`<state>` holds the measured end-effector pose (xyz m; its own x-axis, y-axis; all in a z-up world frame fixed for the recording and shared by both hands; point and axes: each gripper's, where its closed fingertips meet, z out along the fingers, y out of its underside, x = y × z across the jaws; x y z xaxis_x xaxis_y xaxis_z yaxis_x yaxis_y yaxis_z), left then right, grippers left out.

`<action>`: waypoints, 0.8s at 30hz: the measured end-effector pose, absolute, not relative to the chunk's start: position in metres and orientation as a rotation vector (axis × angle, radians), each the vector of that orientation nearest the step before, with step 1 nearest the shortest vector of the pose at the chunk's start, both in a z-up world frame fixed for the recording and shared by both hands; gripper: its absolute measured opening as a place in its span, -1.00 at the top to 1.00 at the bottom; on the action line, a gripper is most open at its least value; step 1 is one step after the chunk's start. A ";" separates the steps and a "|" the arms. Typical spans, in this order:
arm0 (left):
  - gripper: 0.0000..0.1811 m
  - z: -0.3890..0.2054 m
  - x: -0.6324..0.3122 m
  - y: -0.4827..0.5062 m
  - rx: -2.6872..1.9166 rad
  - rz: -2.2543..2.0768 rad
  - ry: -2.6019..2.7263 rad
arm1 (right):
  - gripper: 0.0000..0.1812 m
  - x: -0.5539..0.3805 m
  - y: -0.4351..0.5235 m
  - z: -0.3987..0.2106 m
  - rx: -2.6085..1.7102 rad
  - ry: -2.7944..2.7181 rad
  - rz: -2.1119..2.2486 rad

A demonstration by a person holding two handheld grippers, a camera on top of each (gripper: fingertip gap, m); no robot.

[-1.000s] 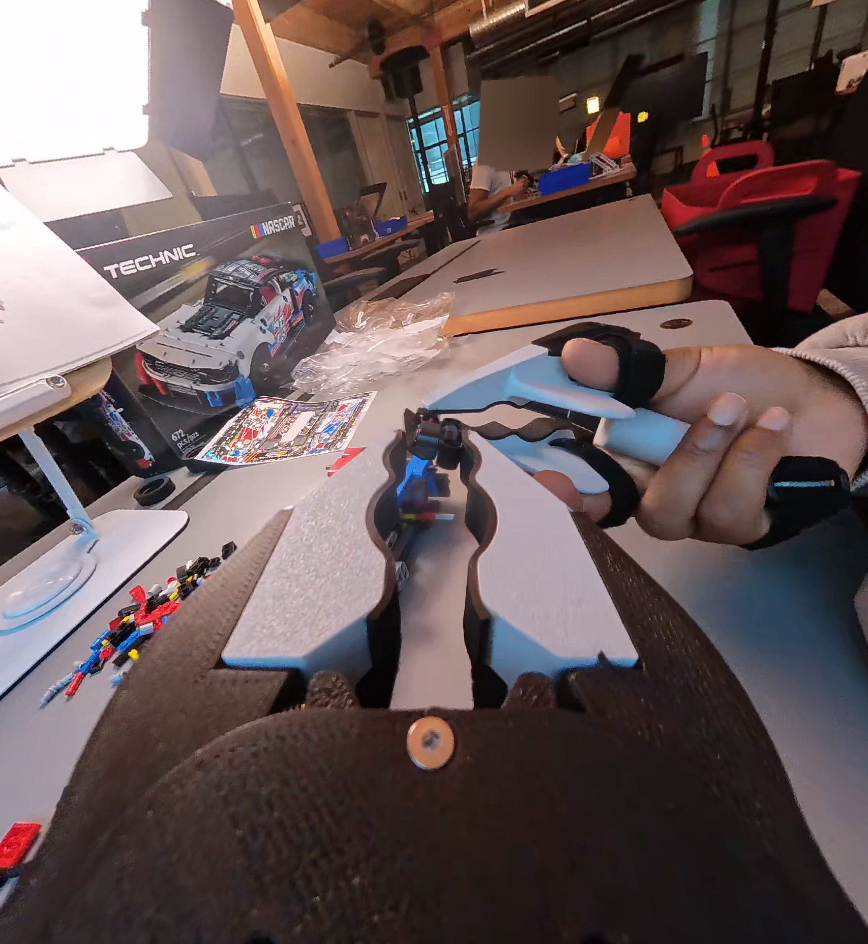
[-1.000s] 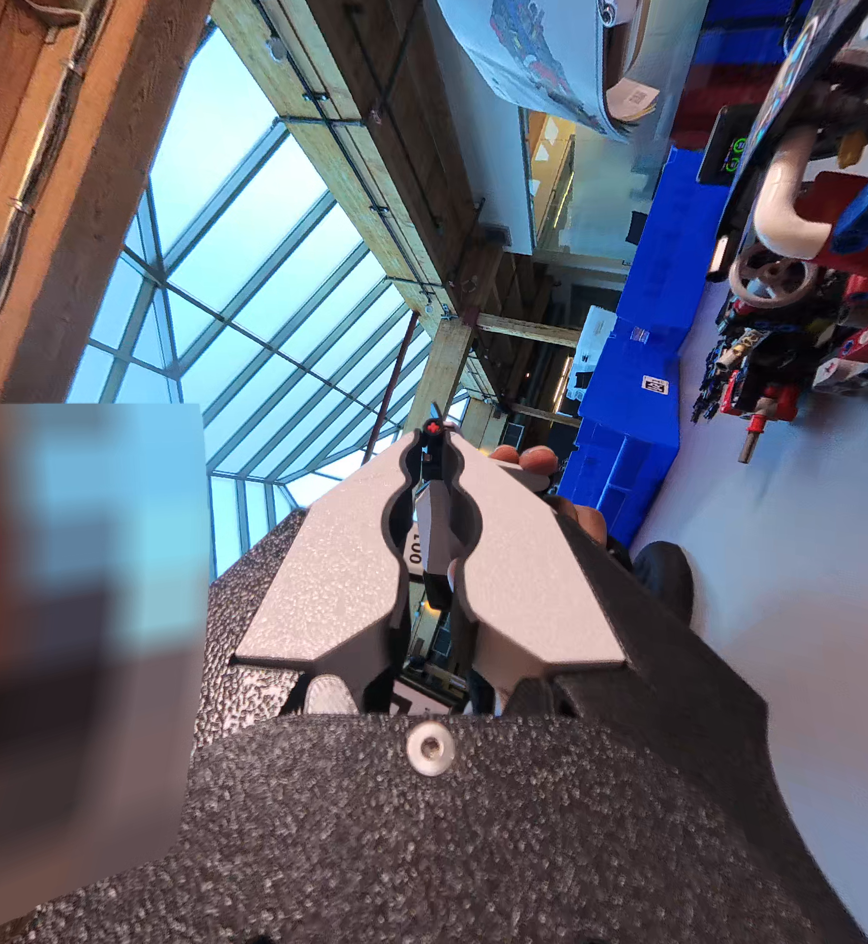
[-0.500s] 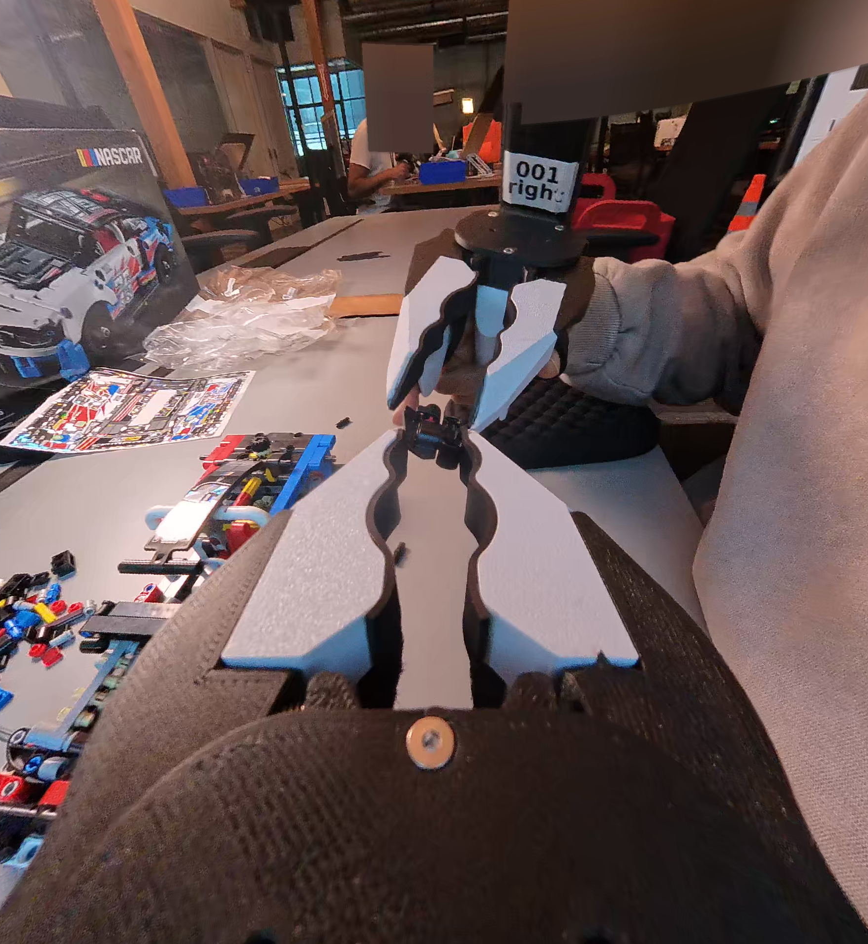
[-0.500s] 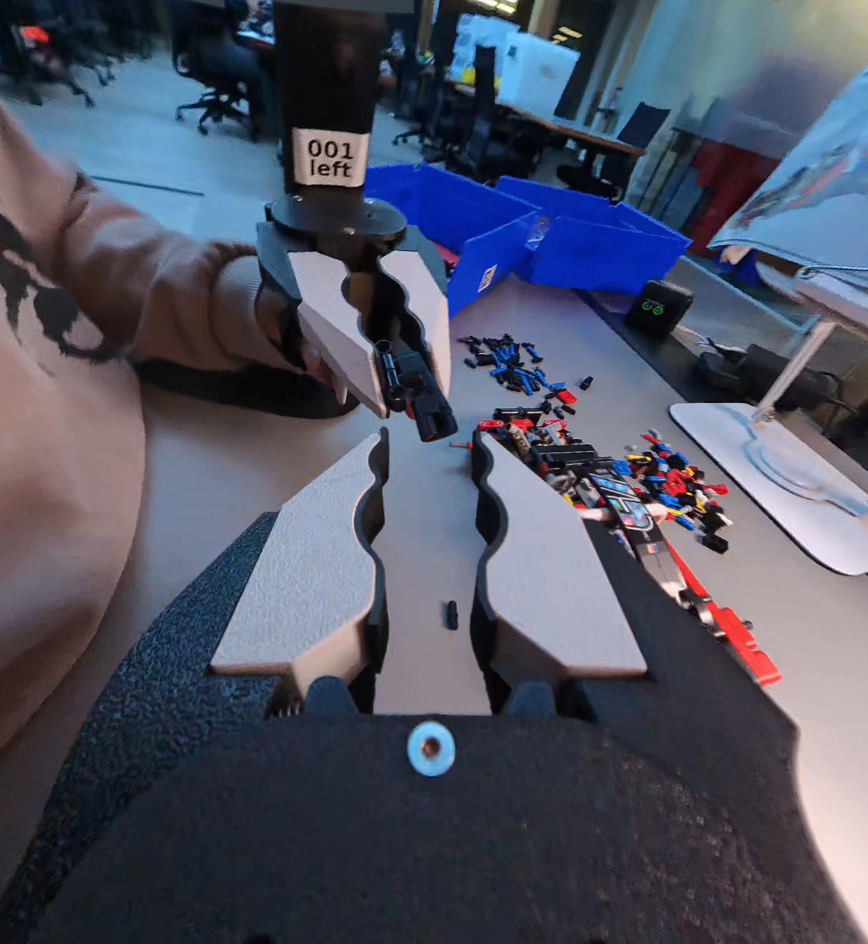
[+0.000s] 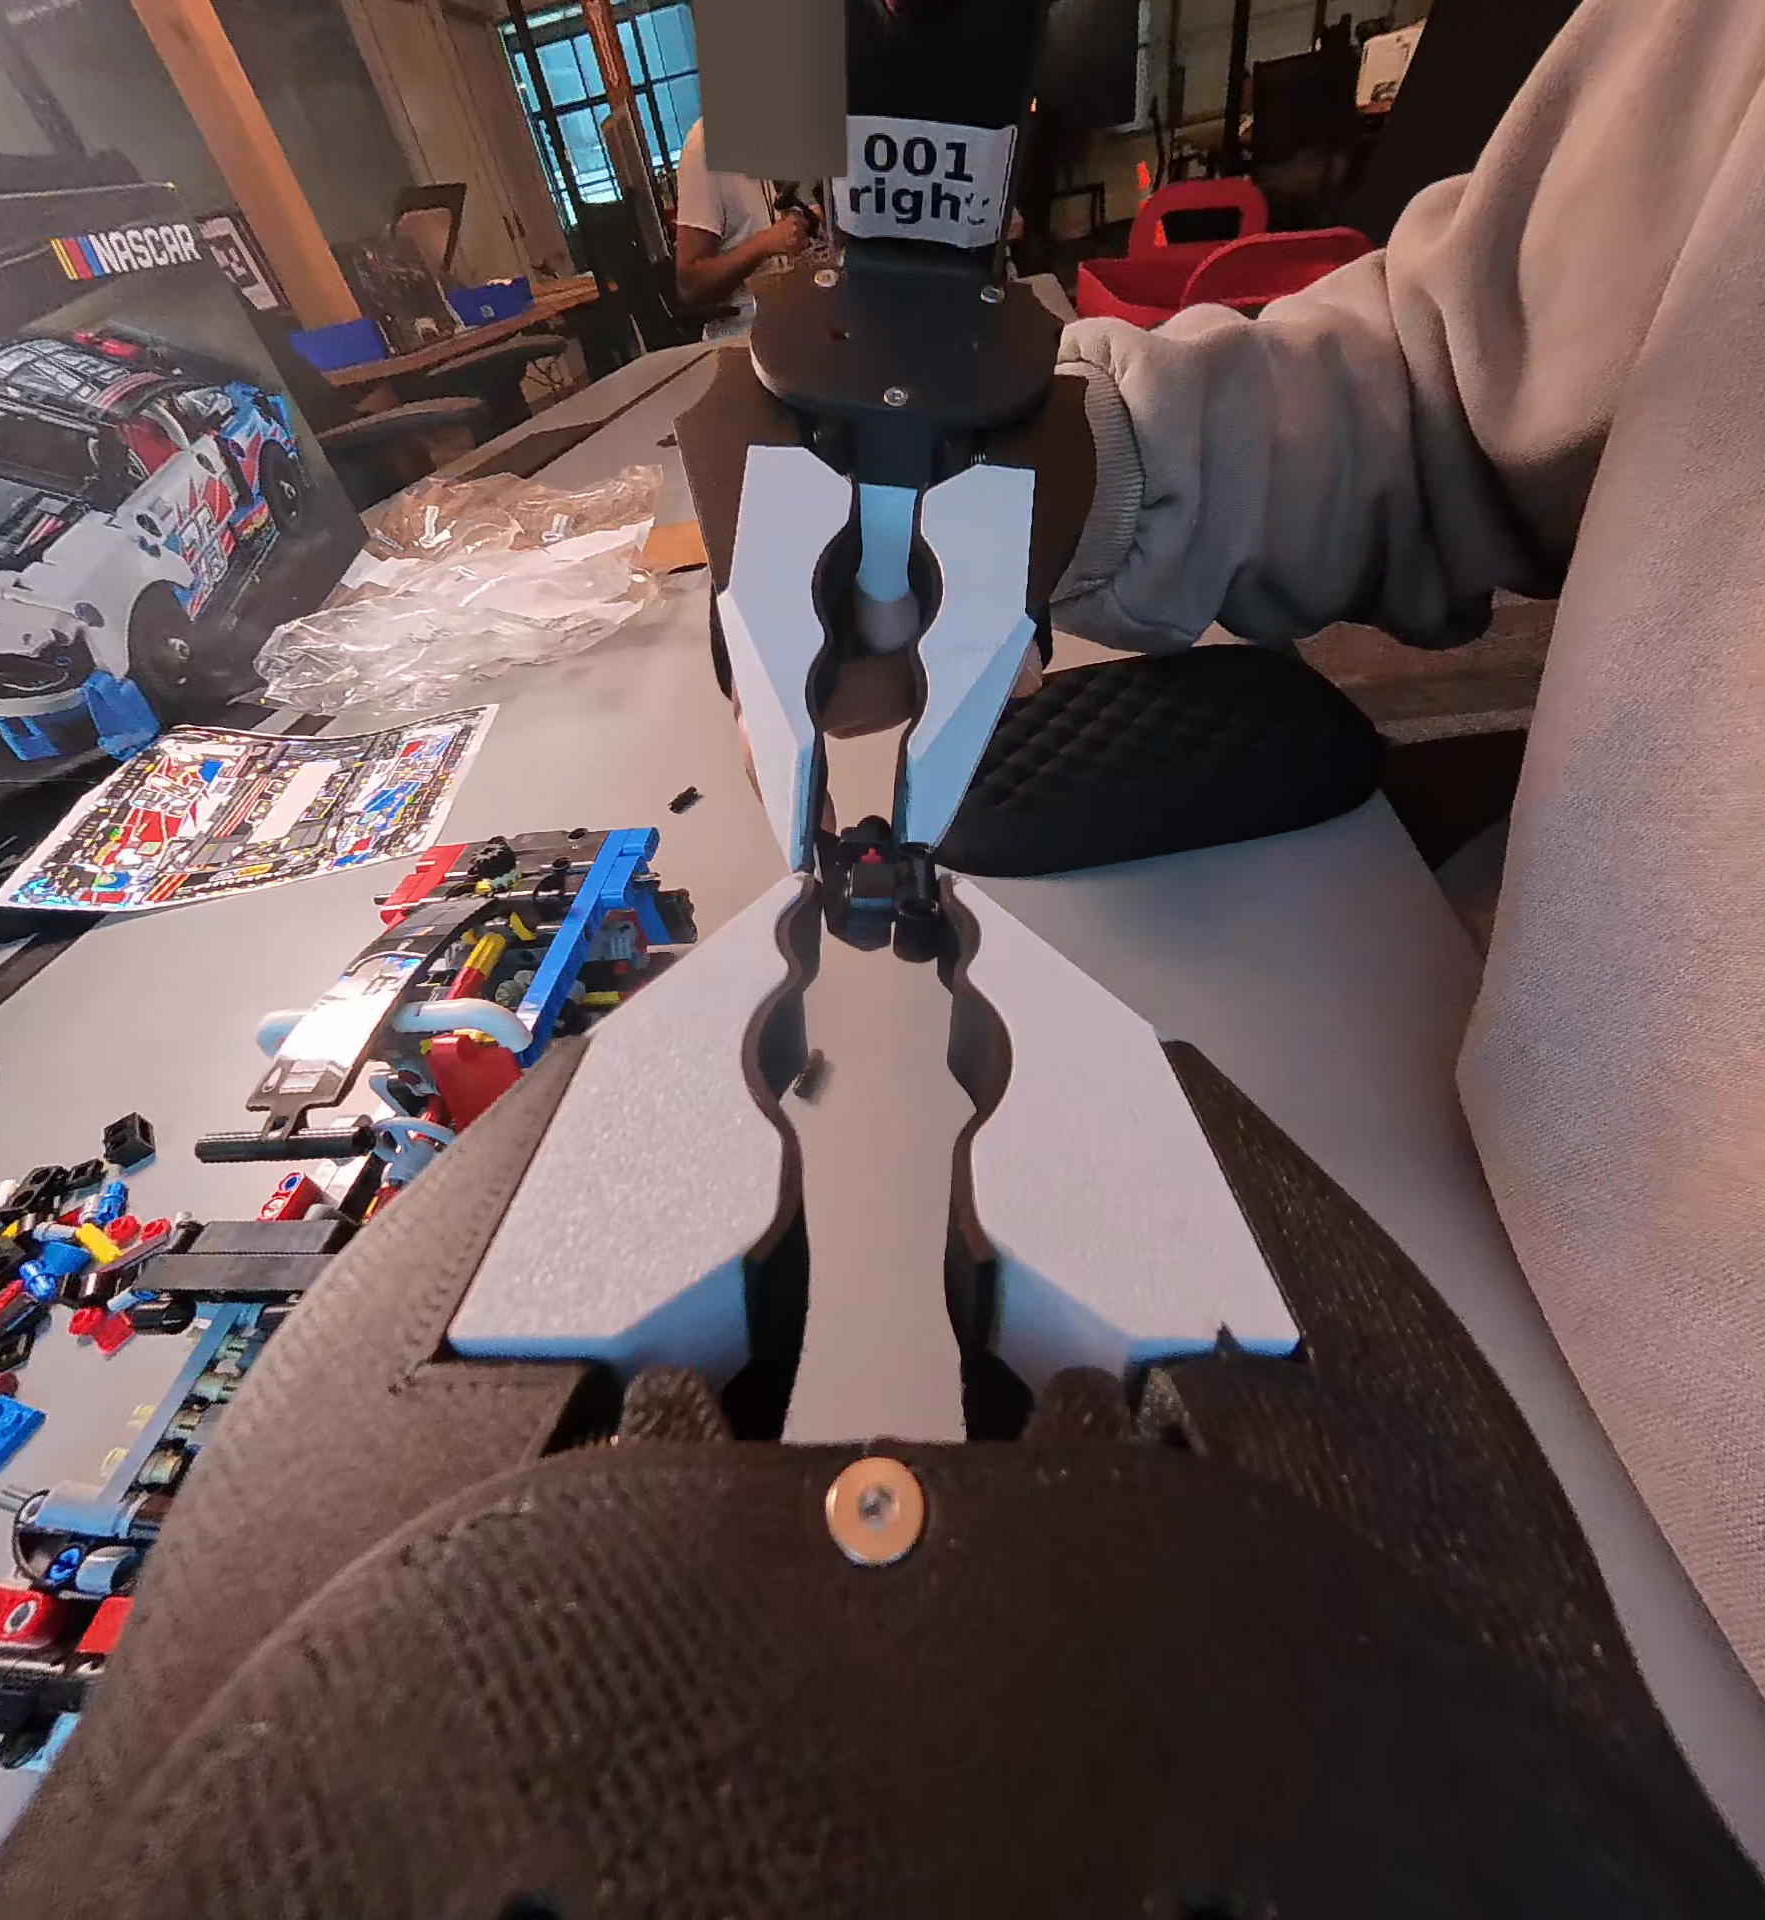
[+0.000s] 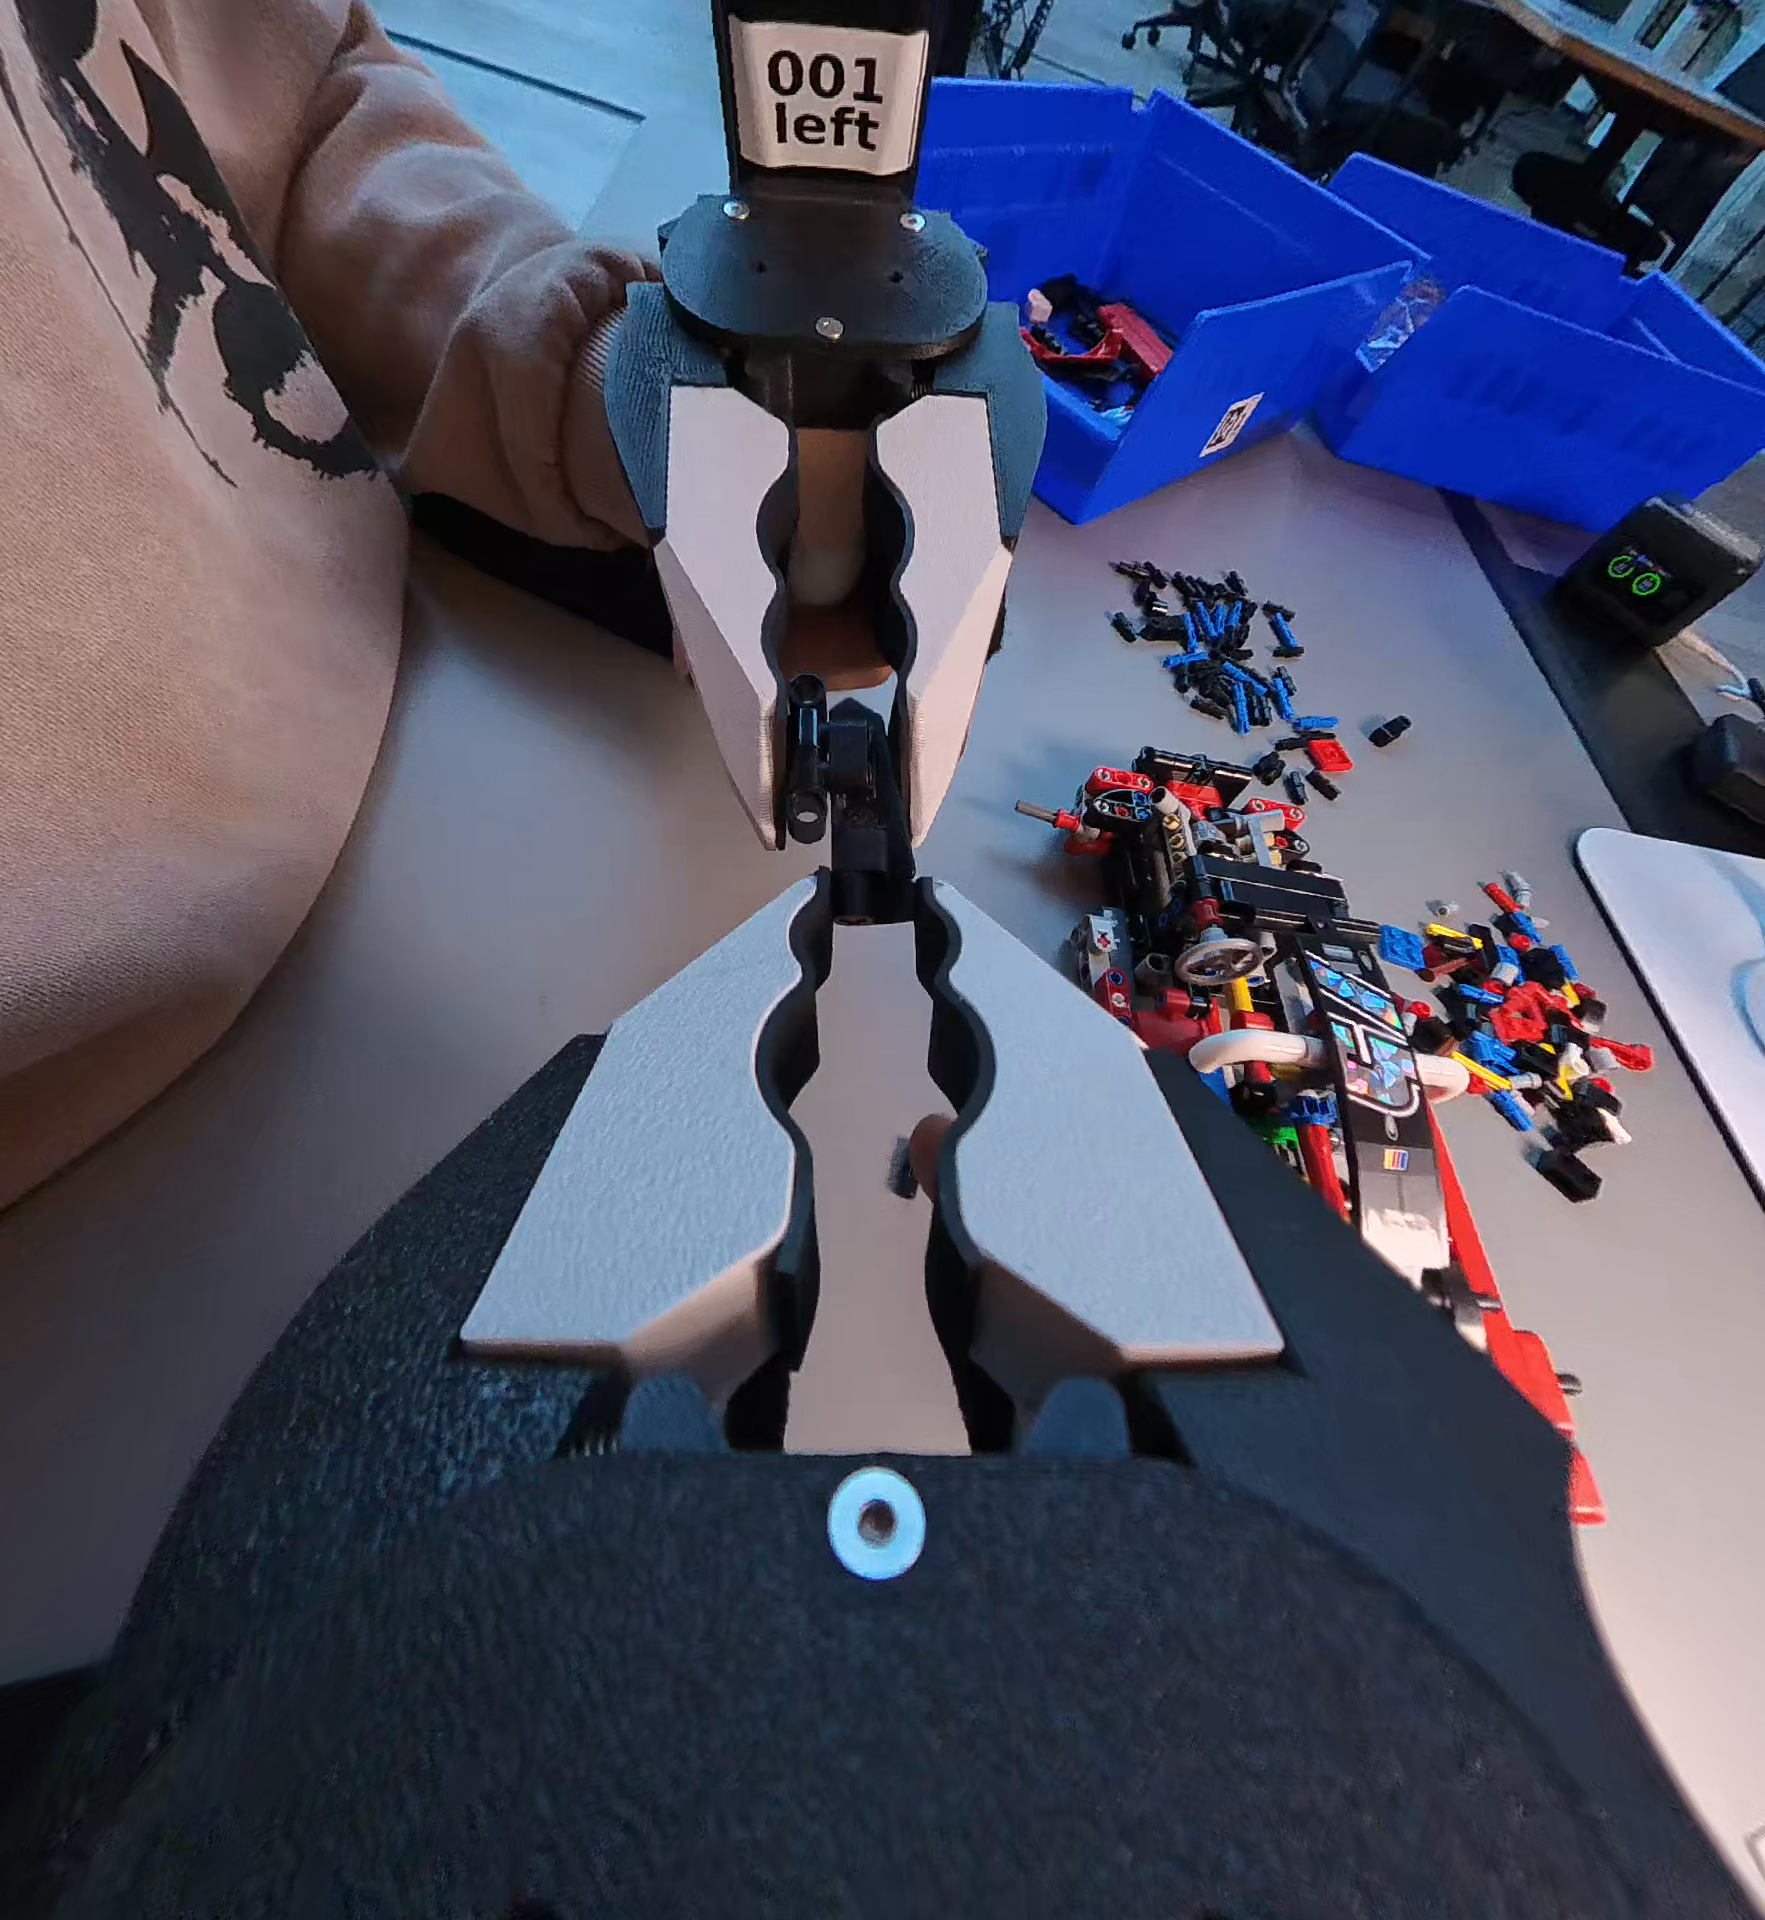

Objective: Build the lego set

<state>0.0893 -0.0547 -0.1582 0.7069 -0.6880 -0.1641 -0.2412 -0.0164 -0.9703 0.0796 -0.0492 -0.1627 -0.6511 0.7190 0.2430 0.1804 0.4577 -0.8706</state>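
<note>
Fingertips of both our grippers meet nose to nose above the table (image 5: 1221,1039), all pinched around one small black lego piece (image 5: 873,888). Our left gripper (image 5: 873,904) is closed on its near end, with a black connector sticking out beside the tip. Our right gripper (image 6: 873,894) has narrowed around the far end, though we cannot tell whether it truly grips or only touches. We judge we are mid-join, pressing or handing over a small sub-part. Next we need a straight, steady push along the piece's axis, without twisting it out of either pinch.

Just beside our left gripper lies the half-built car frame (image 5: 504,966), which we judge is where this bit belongs. A loose heap of small bricks (image 5: 36,1278) sits beyond it. A tiny black pin (image 5: 686,798) lies alone on the table. Farther off are the sticker sheet (image 5: 254,810), crumpled plastic bags (image 5: 462,592) and the set's box (image 5: 78,436). On the other side stand blue bins (image 6: 1273,281). Nothing blocks the join.
</note>
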 end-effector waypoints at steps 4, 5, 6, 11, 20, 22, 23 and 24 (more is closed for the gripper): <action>0.79 -0.157 0.088 -0.054 -1.585 -0.431 0.754 | 0.86 0.078 -0.048 -0.162 -0.730 -2.091 1.154; 0.79 -0.158 0.087 -0.053 -1.588 -0.433 0.750 | 0.86 0.077 -0.048 -0.162 -0.725 -2.083 1.144; 0.79 -0.158 0.086 -0.053 -1.591 -0.433 0.747 | 0.86 0.077 -0.047 -0.163 -0.722 -2.073 1.132; 0.79 -0.156 0.080 -0.048 -1.581 -0.351 0.735 | 0.85 0.077 -0.039 -0.157 -0.791 -1.986 1.144; 0.79 -0.162 0.041 -0.038 -1.671 -0.193 0.668 | 0.82 0.144 0.090 -0.211 -1.385 -1.992 0.819; 0.79 -0.167 0.037 -0.035 -1.699 -0.174 0.664 | 0.82 0.147 0.077 -0.225 -1.415 -2.029 0.823; 0.80 -0.169 0.037 -0.035 -1.705 -0.170 0.666 | 0.82 0.143 0.066 -0.230 -1.388 -2.049 0.816; 0.80 -0.171 0.037 -0.034 -1.712 -0.167 0.664 | 0.81 0.137 0.053 -0.235 -1.364 -2.085 0.818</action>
